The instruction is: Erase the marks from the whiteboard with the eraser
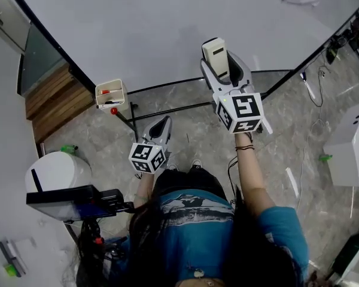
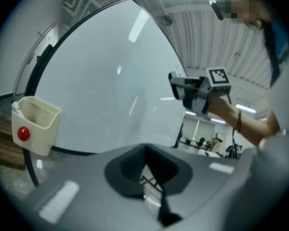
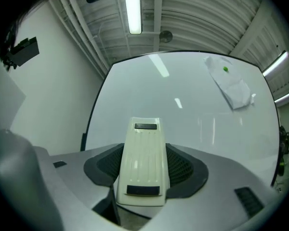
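Slippage threatens: your right gripper's fingers pinch the eraser low, so hard pressure on the whiteboard could lever it loose; left gripper's fingers sit closed, empty.

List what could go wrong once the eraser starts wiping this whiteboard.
1. Much of the eraser sticks out past the right claw; pressing it on the whiteboard may tilt it or work it loose.
2. A paper sheet hangs under a green magnet at the board's upper right; a wide stroke could knock it down.
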Available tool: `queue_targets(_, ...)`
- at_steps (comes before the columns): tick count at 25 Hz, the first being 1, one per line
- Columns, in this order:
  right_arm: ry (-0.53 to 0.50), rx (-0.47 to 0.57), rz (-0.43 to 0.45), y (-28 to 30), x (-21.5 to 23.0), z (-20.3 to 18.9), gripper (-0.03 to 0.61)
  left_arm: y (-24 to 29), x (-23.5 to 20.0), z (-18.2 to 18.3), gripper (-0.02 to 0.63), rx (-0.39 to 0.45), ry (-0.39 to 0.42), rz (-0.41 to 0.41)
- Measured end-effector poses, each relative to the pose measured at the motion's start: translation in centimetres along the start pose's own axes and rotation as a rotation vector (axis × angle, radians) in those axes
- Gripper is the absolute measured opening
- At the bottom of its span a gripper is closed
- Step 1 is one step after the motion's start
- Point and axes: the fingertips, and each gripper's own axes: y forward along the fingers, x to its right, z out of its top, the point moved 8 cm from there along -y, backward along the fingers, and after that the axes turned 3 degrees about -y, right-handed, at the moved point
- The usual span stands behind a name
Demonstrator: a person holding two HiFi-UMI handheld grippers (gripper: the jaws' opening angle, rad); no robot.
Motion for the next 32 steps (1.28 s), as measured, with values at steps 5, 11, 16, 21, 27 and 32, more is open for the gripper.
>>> queue_targets(5, 0.09, -0.111, 0.08, -4.8, -4.1, -4.9, 0.264, -1.6, 1.9, -0.3, 0.003, 0.031, 0.005, 0.006)
queue_targets(11, 0.154, -0.219, 0.185, -8.0, -8.5, -9.9, 0.264, -2.5, 0.9, -0.7, 0.003, 0.06, -0.022, 0.054)
queue_targets(16, 0.206, -0.271, 0.241, -15.7, -7.8, -11.5, 0.264, -3.2, 6.4, -1.7, 0.003, 0.093, -0.008, 0.089)
queue_targets(21, 0.229, -0.281, 0.284, -22.6, -5.4, -12.3, 0.264, -4.0, 13.7, -4.2, 0.003, 0.12, -0.002, 0.135)
queue_targets(27, 0.212, -0.297, 0.348, -28.7, -3.6, -13.6, 0.264, -5.4, 21.2, -8.0, 0.003, 0.121, 0.005, 0.181)
queue_targets(32, 0.231, -0.286, 0.379, -32.5, -3.7, -14.5, 0.264, -7.3, 25.1, -10.4, 0.003, 0.08, 0.019, 0.208)
